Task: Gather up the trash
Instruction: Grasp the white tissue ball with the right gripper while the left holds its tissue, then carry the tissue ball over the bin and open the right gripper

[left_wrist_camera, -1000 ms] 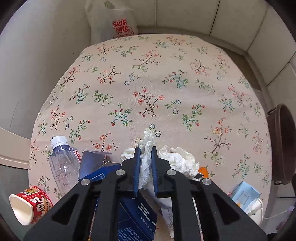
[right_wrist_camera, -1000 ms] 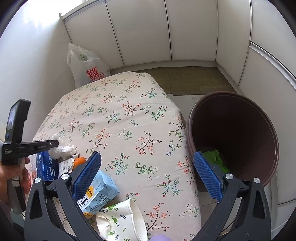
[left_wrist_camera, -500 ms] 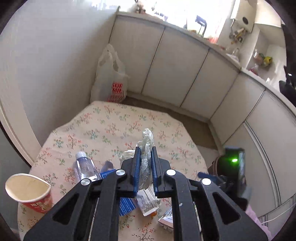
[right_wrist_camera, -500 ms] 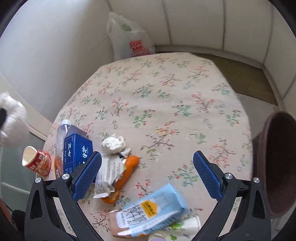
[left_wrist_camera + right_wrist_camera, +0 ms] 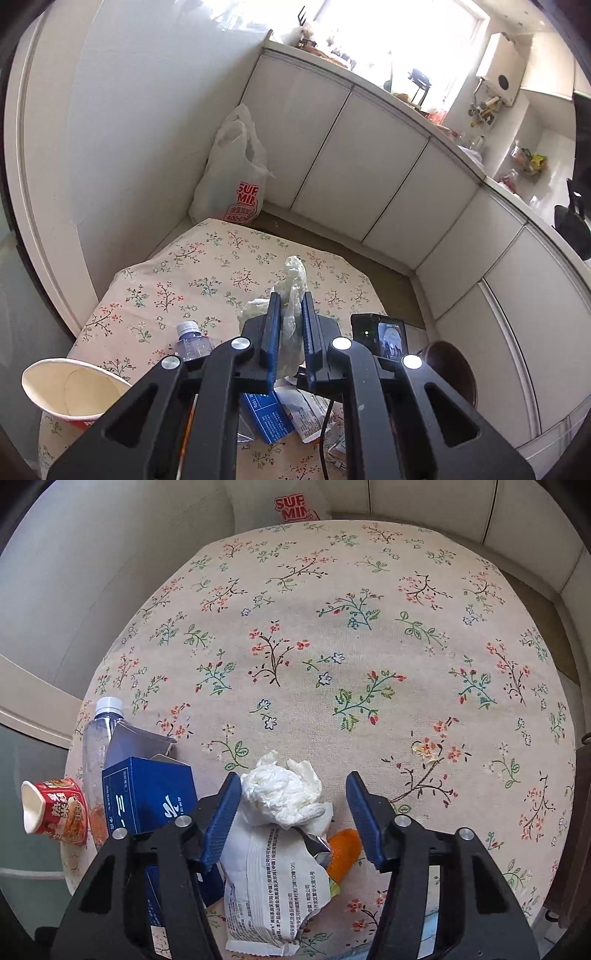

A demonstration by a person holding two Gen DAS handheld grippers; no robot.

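- We hold the left tool (image 5: 288,325) high above the desk (image 5: 207,266) now; a second ago it sat low among the litter. Its jaws are nearly closed, pinching a crumpled tissue (image 5: 293,280), so that piece is up off the cloth and ready to be carried to the bin (image 5: 452,365), which shows at the desk's right edge.
- Our right tool (image 5: 291,801) has swung away from the bin and come down over the pile. Its jaws were spread wide a second ago and are now closing around a second tissue wad (image 5: 284,794); the left pad looks to be touching it, the right pad is well clear, so no grip yet.
- Counting left to right in the right wrist view: one noodle cup (image 5: 55,808), one water bottle (image 5: 98,738), one blue carton (image 5: 147,797), one white wrapper (image 5: 273,882) under the wad, one orange scrap (image 5: 345,853) just beside it.
- Two tissues in all: one lifted, one lying on the wrapper.
- One white shopping bag (image 5: 232,177) stands beyond the desk.
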